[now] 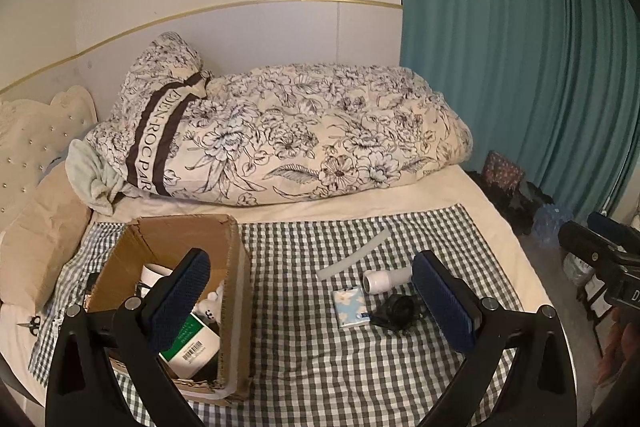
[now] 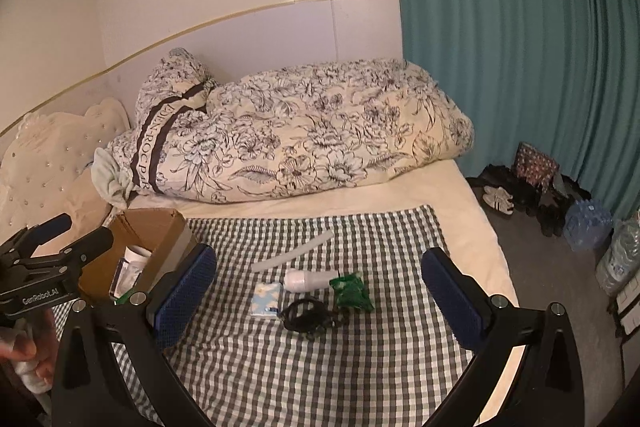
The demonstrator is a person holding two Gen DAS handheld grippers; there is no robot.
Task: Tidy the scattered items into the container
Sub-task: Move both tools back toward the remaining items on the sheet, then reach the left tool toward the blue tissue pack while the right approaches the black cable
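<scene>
Both grippers hover with jaws apart, holding nothing: the left gripper (image 1: 310,301) beside the cardboard box (image 1: 236,291), the right gripper (image 2: 320,301) over bare checked cloth (image 2: 320,367). Beyond, the white bottle (image 2: 306,281) lies crosswise, its cap end toward the box.

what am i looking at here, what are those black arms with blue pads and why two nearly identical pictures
Those are two handheld grippers; a person holds one in each hand. Each carries a camera looking along its fingers, hence two similar views. The left gripper and right gripper are both open, holding nothing. On the checked cloth lie a white strip, white bottle, blue floral packet, black coiled item and green wrapper. The cardboard box already holds some things.
</scene>
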